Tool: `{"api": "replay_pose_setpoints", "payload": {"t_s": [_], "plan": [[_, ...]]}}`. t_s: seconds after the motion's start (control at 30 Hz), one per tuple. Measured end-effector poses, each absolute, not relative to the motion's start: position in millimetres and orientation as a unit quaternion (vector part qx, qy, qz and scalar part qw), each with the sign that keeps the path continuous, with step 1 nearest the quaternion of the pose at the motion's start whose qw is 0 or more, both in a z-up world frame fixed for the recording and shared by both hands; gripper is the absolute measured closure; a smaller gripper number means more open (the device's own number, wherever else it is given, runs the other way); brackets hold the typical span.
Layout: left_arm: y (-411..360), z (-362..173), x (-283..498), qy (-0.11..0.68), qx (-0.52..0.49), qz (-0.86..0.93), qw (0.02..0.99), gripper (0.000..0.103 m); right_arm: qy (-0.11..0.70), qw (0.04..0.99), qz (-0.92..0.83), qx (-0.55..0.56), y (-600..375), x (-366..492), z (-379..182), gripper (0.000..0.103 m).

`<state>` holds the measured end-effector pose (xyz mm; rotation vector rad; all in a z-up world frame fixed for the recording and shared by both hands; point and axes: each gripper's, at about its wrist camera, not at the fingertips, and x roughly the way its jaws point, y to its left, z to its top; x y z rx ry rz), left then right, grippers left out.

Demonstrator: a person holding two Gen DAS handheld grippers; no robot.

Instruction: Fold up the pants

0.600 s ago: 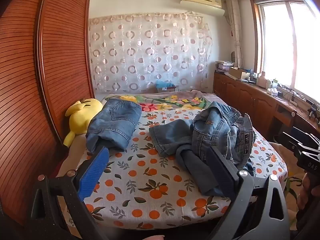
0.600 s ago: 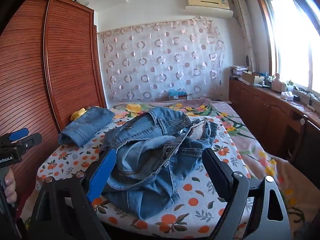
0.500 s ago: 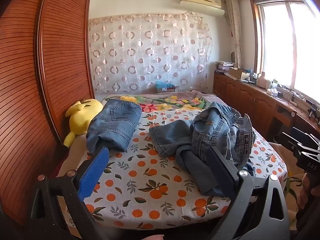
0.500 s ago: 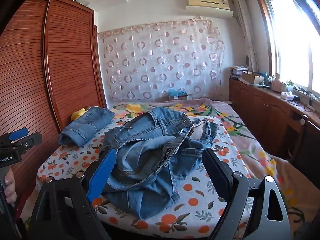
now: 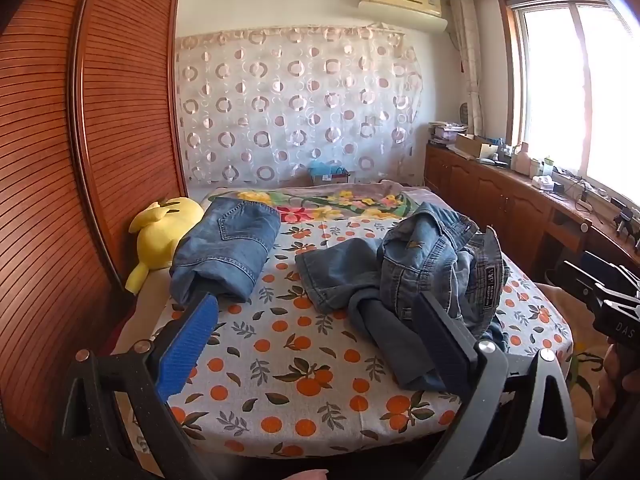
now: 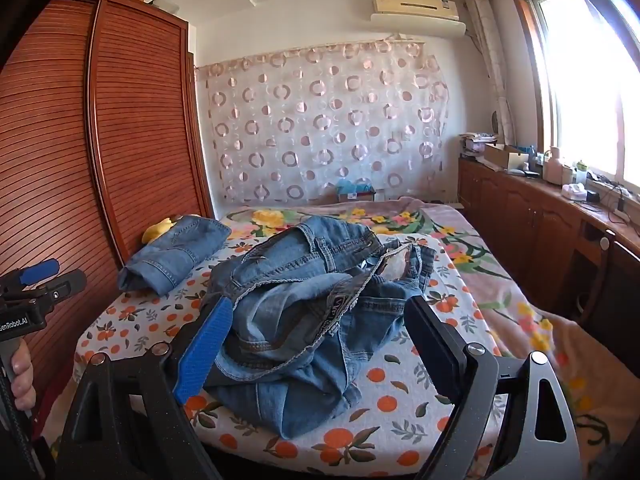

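Note:
A crumpled pair of blue jeans (image 5: pixel 424 276) (image 6: pixel 304 312) lies in a heap on the bed (image 5: pixel 304 364), over its orange-patterned sheet. A second pair of jeans, folded (image 5: pixel 228 248) (image 6: pixel 176 256), rests at the bed's far left. My left gripper (image 5: pixel 316 308) hangs open above the near edge of the bed with nothing between its fingers. My right gripper (image 6: pixel 320 312) is open too, short of the heap, and its fingers frame the jeans without touching them. Each gripper shows at the edge of the other's view, held by a hand.
A yellow plush toy (image 5: pixel 166 232) lies against the wooden wardrobe (image 5: pixel 80 160) on the left. A flowered blanket (image 6: pixel 460 240) covers the far and right side of the bed. Wooden cabinets (image 6: pixel 540 220) with clutter run under the window on the right.

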<state>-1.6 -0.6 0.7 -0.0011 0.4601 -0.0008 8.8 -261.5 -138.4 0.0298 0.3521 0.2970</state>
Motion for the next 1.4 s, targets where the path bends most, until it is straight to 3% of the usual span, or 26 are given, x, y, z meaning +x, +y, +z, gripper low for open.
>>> {"api": "replay_pose_setpoints", "payload": {"t_s": [1.4], "plan": [[-11,0,-4,0.227,0.001,-0.001,0.974,0.005,0.175,0.974,0.145,0.018,-261,4,-136,0.014]]}}
